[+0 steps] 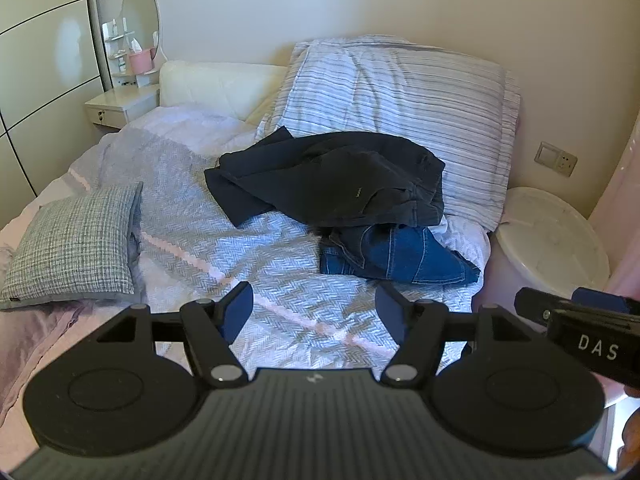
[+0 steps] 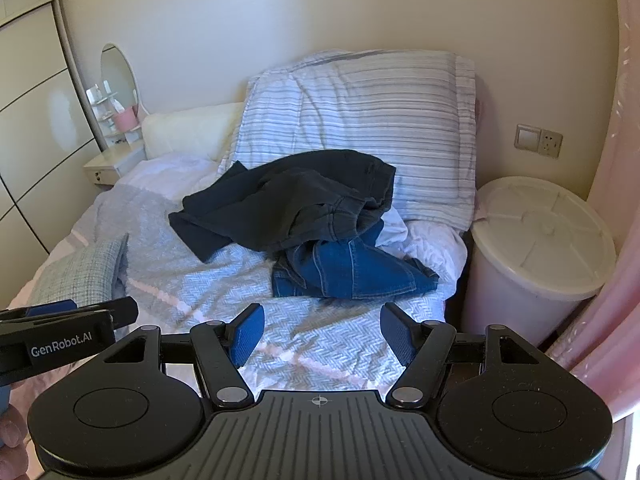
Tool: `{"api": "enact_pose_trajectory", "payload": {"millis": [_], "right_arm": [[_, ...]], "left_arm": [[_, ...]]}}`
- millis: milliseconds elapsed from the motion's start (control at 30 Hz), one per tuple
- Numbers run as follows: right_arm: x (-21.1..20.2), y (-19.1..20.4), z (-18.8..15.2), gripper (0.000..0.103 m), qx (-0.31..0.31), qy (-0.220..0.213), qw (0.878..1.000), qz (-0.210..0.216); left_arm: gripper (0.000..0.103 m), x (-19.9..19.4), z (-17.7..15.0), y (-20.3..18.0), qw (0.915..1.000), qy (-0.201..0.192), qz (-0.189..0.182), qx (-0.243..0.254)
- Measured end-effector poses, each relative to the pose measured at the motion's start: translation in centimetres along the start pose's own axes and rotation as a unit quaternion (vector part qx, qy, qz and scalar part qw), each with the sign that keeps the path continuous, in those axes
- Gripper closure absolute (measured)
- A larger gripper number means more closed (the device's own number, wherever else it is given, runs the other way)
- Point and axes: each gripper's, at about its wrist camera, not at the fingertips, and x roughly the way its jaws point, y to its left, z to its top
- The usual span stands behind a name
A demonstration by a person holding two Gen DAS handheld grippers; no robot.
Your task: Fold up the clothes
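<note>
A crumpled dark navy garment lies in a heap on the bed, partly over bunched blue jeans. Both rest in front of a striped pillow. My left gripper hovers open over the herringbone bedspread, short of the clothes, with nothing between its blue pads. My right gripper is likewise open and empty, just short of the jeans. Each gripper shows at the other view's edge: the right one in the left wrist view, the left one in the right wrist view.
A grey checked cushion lies on the bed's left. A white lidded bin stands by the bed on the right, beside a pink curtain. A dressing table with round mirror and wardrobe doors are far left.
</note>
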Motion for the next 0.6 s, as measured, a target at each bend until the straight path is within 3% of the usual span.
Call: {"api": "enact_pose_trajectory", "payload": {"millis": [600], "right_arm": [[0.5, 0.3, 0.0, 0.035, -0.003, 0.001, 1.0, -0.001]], "left_arm": [[0.039, 0.8, 0.0, 1.7, 0.9997, 0.014, 0.01, -0.016]]}}
